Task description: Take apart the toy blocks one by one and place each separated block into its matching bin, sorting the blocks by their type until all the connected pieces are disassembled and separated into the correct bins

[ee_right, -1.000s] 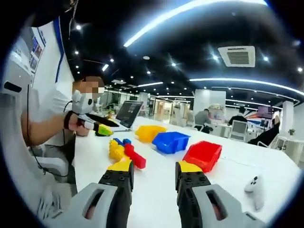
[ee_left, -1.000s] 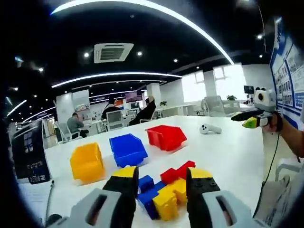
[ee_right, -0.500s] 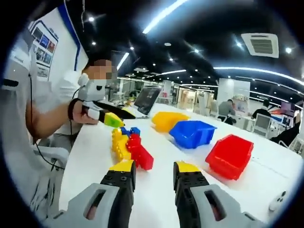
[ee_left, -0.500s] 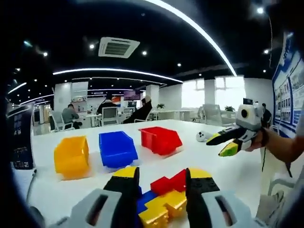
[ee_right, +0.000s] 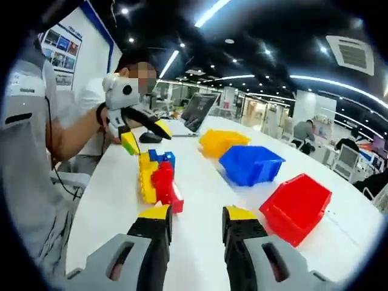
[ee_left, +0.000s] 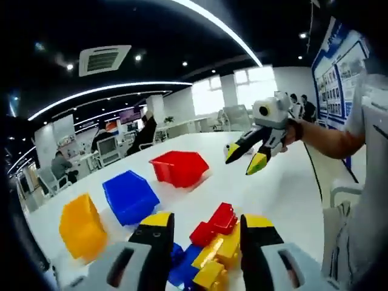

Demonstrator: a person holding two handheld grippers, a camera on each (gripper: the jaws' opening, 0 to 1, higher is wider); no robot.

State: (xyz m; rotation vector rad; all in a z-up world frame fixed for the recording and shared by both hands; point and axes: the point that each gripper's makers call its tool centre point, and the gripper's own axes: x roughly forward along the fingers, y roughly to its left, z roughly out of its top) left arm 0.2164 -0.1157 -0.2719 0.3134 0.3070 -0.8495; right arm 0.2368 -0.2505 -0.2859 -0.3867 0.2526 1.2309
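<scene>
Long white strip lights on the dark ceiling (ee_left: 121, 91) and bright windows (ee_left: 248, 82) make the shiny white table (ee_right: 200, 200) glow, while both round pictures bend at the edges and look a little blurry.

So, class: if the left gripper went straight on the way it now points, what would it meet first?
Most likely the block cluster: the left gripper has its open jaws on either side of the joined red, yellow and blue blocks. The red bin lies farther along that line. Exact depth is unclear.
</scene>
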